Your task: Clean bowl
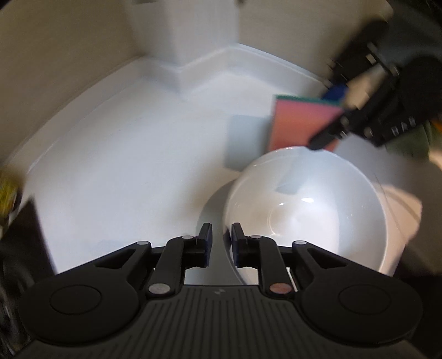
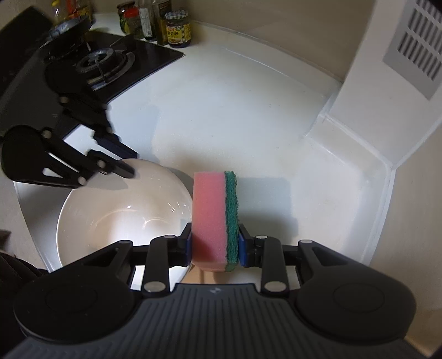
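— What do you see along your left hand-held gripper (image 1: pixel 221 237)?

— A white glossy worktop (image 1: pixel 124 171) running back to a raised white lip and a cream wall, with a boxed white column in the corner. The white bowl (image 1: pixel 306 210) stands upright on it, mouth up, just ahead and to the right of my fingertips. My left hand-held gripper is released: its jaws stand apart with nothing between them, and the bowl's near rim lies just below the right finger. Across the bowl, my right hand-held gripper (image 1: pixel 331 121) grips the sponge (image 1: pixel 301 124), which hangs above the bowl's far rim. That part is blurred.

— And along the right one?

— The same white worktop (image 2: pixel 248 110), meeting the wall at a corner, where a white column carries a grey vent grille (image 2: pixel 417 47). At the far left a black gas hob (image 2: pixel 105 63) is set into the surface, with jars and bottles (image 2: pixel 157 22) lined up behind it. The bowl (image 2: pixel 124 212) sits at the lower left, open side up. My right hand-held gripper (image 2: pixel 215 245) is clenched on the sponge (image 2: pixel 215 215), the pads pressing its two broad faces. The sponge's long axis runs away from me along the fingers, pink foam to the left, green scouring layer to the right. It stands just right of the bowl's rim. My left hand-held gripper (image 2: pixel 129 163) hovers over the bowl's far left rim, jaws apart.
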